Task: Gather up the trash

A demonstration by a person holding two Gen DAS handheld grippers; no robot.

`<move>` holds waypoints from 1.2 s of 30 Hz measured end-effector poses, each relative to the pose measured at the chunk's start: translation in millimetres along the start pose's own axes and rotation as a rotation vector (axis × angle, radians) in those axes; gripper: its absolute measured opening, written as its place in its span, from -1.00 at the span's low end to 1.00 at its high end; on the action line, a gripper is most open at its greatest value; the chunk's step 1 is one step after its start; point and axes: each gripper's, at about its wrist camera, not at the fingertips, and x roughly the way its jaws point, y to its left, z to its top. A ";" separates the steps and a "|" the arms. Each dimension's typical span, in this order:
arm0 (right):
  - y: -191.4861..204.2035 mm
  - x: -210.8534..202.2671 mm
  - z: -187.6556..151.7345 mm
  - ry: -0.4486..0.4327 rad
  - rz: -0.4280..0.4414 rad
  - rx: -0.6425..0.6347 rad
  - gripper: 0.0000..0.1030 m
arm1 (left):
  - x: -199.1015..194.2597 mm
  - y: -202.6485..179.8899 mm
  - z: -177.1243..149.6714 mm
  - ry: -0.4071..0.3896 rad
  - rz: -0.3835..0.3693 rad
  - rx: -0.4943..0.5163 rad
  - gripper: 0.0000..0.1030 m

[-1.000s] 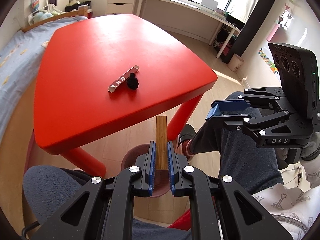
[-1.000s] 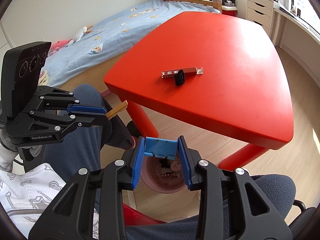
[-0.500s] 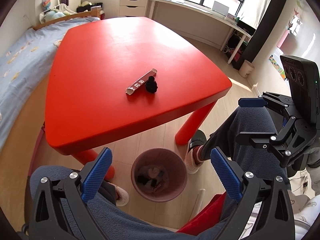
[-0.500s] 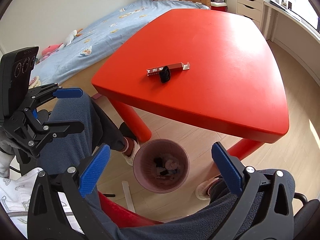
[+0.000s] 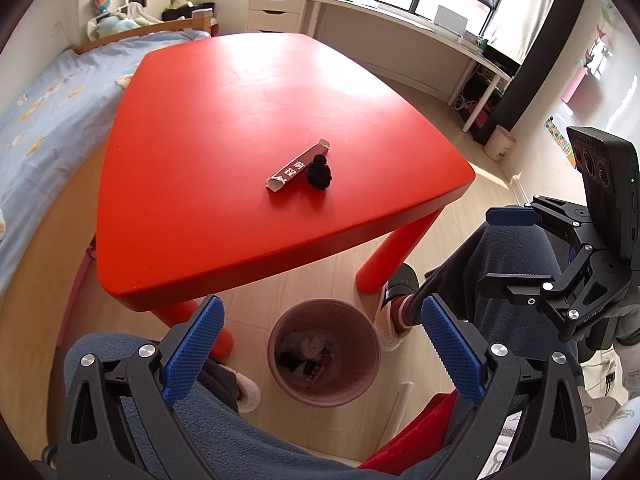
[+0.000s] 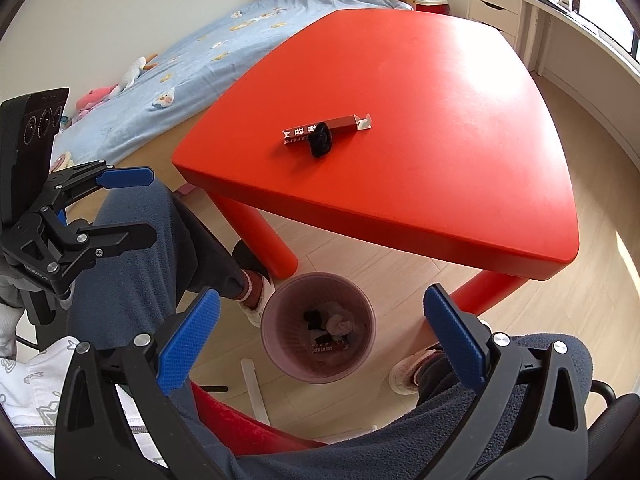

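A dark red paper box and a black fuzzy ball lie side by side on the red table. A pink trash bin with several scraps inside stands on the floor below the table's near edge. My left gripper is open and empty above the bin. My right gripper is open and empty above the bin too.
The person's knees in grey trousers flank the bin. A bed with a blue sheet lies beside the table. A desk, drawers and a second white bin stand further off.
One second ago my left gripper held a wooden piece and my right a blue piece over the bin. Both grippers have opened wide and are empty; both have lifted back a little.
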 end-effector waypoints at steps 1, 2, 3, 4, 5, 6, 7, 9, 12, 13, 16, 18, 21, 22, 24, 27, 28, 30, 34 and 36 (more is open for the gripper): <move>-0.5 0.2 0.0 -0.001 0.000 0.000 0.94 | 0.0 0.3 0.8 -0.002 0.001 0.001 0.85; -0.6 0.5 0.9 -0.002 0.001 -0.001 0.94 | 0.1 0.1 1.4 -0.004 0.002 0.003 0.85; -0.9 1.0 1.8 -0.003 0.002 -0.002 0.94 | 0.3 0.4 2.6 -0.006 0.004 0.005 0.85; -0.9 1.7 2.9 -0.005 0.003 -0.004 0.94 | 0.8 1.4 4.2 -0.008 0.007 0.008 0.85; -0.9 2.3 4.3 -0.006 0.006 -0.006 0.94 | 1.1 2.6 5.7 -0.011 0.007 0.011 0.85; -1.1 3.0 6.4 -0.007 0.008 -0.008 0.94 | 1.4 4.6 7.9 -0.013 0.007 0.016 0.85; -1.1 3.6 8.5 -0.009 0.007 -0.014 0.94 | 1.9 6.3 10.0 -0.015 0.009 0.022 0.85; -0.9 5.2 14.1 -0.012 0.001 -0.026 0.94 | 3.1 9.0 14.1 -0.020 0.011 0.039 0.85; -0.6 7.5 24.6 -0.022 -0.003 -0.044 0.94 | 5.7 13.9 23.0 -0.029 0.015 0.067 0.85; -0.2 8.1 28.4 -0.026 -0.004 -0.052 0.94 | 7.1 15.9 26.4 -0.032 0.016 0.075 0.85; 0.0 12.0 40.7 -0.036 -0.002 -0.067 0.94 | 11.7 20.7 36.5 -0.046 0.016 0.105 0.85; -0.2 15.7 49.3 -0.040 -0.010 -0.082 0.94 | 16.5 23.6 42.8 -0.048 0.023 0.133 0.85; -2.6 23.6 61.4 -0.040 -0.030 -0.099 0.94 | 26.3 28.6 52.2 -0.039 0.027 0.164 0.85; -3.5 26.6 64.9 -0.040 -0.033 -0.104 0.94 | 29.5 30.6 55.2 -0.033 0.023 0.170 0.85; -5.4 34.0 71.6 -0.037 -0.045 -0.113 0.94 | 35.5 34.2 60.9 -0.026 0.026 0.178 0.85; -8.1 46.2 79.6 -0.029 -0.054 -0.119 0.94 | 45.2 40.1 66.7 -0.009 0.035 0.186 0.85; -8.8 50.4 82.2 -0.025 -0.053 -0.121 0.94 | 48.1 41.3 68.4 -0.002 0.032 0.189 0.85; -10.1 57.9 87.2 -0.022 -0.053 -0.121 0.94 | 54.2 42.6 71.2 0.012 0.039 0.196 0.85; -10.0 70.8 94.7 -0.018 -0.052 -0.131 0.94 | 65.3 48.6 74.8 0.034 0.043 0.194 0.85; -9.5 77.1 98.4 -0.014 -0.049 -0.133 0.94 | 69.5 51.5 76.3 0.038 0.042 0.187 0.85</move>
